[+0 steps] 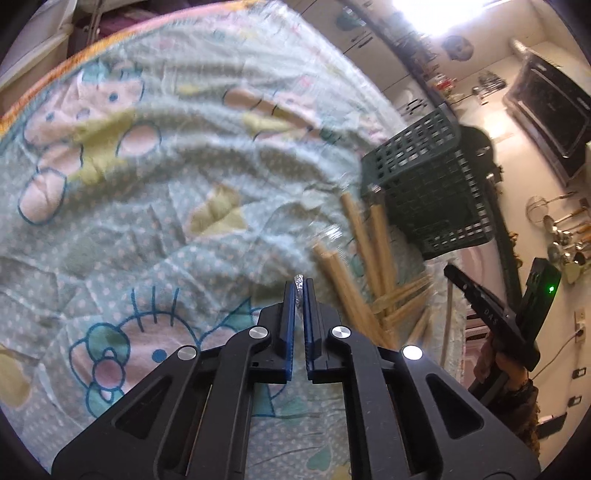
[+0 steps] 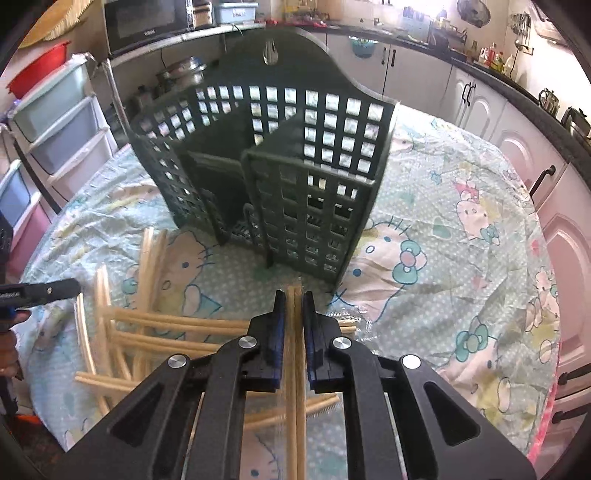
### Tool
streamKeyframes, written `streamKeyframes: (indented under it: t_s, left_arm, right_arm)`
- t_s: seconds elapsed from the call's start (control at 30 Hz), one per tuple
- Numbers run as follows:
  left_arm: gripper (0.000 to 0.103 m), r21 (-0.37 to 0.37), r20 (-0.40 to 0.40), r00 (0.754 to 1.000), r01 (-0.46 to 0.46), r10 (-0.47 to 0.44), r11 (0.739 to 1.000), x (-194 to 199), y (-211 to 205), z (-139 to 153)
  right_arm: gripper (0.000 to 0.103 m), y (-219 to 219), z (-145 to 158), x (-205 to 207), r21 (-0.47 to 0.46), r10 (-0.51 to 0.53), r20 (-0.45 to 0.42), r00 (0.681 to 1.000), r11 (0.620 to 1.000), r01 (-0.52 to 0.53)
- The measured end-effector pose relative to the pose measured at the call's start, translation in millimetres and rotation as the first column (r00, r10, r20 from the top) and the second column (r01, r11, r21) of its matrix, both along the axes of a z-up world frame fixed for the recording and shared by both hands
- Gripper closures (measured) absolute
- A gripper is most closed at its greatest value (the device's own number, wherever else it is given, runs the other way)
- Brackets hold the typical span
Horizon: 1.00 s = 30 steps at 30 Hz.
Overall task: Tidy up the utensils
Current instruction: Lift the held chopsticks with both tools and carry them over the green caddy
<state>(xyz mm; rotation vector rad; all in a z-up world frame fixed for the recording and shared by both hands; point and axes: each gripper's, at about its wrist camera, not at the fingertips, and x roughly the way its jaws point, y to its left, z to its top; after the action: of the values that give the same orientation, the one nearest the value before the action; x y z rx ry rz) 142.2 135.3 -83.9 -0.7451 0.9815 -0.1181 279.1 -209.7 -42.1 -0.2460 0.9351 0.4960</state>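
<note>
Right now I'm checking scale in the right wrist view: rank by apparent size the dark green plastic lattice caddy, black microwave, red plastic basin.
1. Dark green plastic lattice caddy, though nearest.
2. Black microwave.
3. Red plastic basin, partly hidden.

The chopsticks (image 2: 173, 325) look like pale, matt wood or bamboo. The caddy (image 2: 314, 192) is dark green matt plastic moulded in an open grid, and the tablecloth (image 2: 443, 229) is printed cloth under a wrinkled, glossy clear plastic film.
</note>
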Motion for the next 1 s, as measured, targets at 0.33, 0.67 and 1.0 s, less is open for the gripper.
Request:
streamKeyframes:
  t_s: [0.33,0.67,1.0]
  left_arm:
    - [0.102,0.136,0.226,0.97,0.062,-0.092,0.989,-4,-20,79]
    - [0.102,0.276,0.367,0.908,0.098,-0.2,0.956,11,-50,145]
    - [0.102,0.329,0.483,0.835,0.107,-0.264,0.938,22,-70,203]
  right_arm:
    - [0.098,-9,59,-41,0.124,0.007,0.11,0.994,0.992,-0.021]
    - [0.098,5,116,-72,0.216,-0.005,0.249,0.968,0.975,-0.051]
    - [0.098,4,160,-84,0.282,-0.042,0.391,0.919,0.956,-0.077]
